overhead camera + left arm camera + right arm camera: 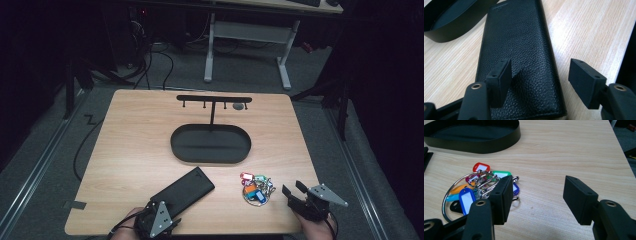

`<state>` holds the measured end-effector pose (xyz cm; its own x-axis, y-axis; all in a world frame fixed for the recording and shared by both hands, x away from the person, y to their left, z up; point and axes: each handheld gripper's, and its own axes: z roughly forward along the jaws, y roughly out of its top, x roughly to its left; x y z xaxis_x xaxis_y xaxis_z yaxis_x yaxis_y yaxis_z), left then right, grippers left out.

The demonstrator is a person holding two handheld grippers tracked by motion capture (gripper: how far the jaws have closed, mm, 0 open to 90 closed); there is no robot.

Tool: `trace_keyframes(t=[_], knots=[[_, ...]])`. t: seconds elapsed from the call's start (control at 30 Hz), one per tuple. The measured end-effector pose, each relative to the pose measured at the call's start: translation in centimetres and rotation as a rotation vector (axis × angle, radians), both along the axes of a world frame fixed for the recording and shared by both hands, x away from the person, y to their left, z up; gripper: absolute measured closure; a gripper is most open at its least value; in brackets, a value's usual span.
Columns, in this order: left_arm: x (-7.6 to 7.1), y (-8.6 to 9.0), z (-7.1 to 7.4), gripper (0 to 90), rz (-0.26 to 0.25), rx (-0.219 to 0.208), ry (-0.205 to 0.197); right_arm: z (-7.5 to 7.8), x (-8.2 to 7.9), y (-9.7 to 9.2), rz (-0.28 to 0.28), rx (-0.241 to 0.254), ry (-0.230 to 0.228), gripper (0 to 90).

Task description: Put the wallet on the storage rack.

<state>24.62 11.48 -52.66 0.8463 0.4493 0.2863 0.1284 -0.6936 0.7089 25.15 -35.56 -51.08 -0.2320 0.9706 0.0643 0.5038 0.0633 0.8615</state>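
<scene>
A black leather wallet [182, 189] [519, 50] lies at an angle near the table's front edge. My left gripper [166, 214] [541, 70] stands open over the wallet's near end, with one jaw above the leather and the other above bare wood beside the wallet's edge. A key ring [256, 188] [477, 187] carrying several coloured tags rests right of the wallet. Just right of the keys, my right gripper [293, 188] [540, 185] is open and low over the wood, with nothing between its jaws.
A black oval tray [210, 159] [451, 35] [486, 147] sits mid-table, and a black T-shaped hook stand [214, 99] rises from it. A small dark disc [238, 106] is near the bar's right end. Behind the table stands a white-legged desk [285, 55], with cables on the floor.
</scene>
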Motion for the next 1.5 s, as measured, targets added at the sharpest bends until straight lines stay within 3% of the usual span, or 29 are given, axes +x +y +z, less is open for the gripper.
trace_keyframes(t=[0.2, 0.33, 0.5, 0.73, 0.87, 1.5], knots=[[0.0, -0.3, -0.3, 37.3, -0.001, 0.017, -0.037, 0.0, 0.0, 0.1, 0.001, -0.001, 0.004, 41.6], [0.1, 0.1, -0.6, 43.6, -0.011, 0.012, -0.071, -0.1, 0.0, 0.1, 0.003, -0.002, 0.004, 41.7], [0.1, 0.2, -0.7, 47.8, -0.008, -0.002, -0.066, -0.1, 0.0, 0.0, 0.0, 0.006, 0.007, 41.8], [0.0, 0.4, -0.3, 64.4, -0.01, -0.024, -0.056, 0.0, -0.1, -0.1, -0.004, 0.012, 0.005, 41.8], [-0.1, 0.6, -0.1, 73.5, -0.003, -0.025, -0.083, 0.0, -0.1, -0.2, -0.005, 0.012, 0.004, 41.9], [0.2, 1.7, 1.4, 78.8, 0.04, -0.122, -0.09, -0.1, -0.1, -0.2, -0.006, 0.018, 0.01, 42.1]])
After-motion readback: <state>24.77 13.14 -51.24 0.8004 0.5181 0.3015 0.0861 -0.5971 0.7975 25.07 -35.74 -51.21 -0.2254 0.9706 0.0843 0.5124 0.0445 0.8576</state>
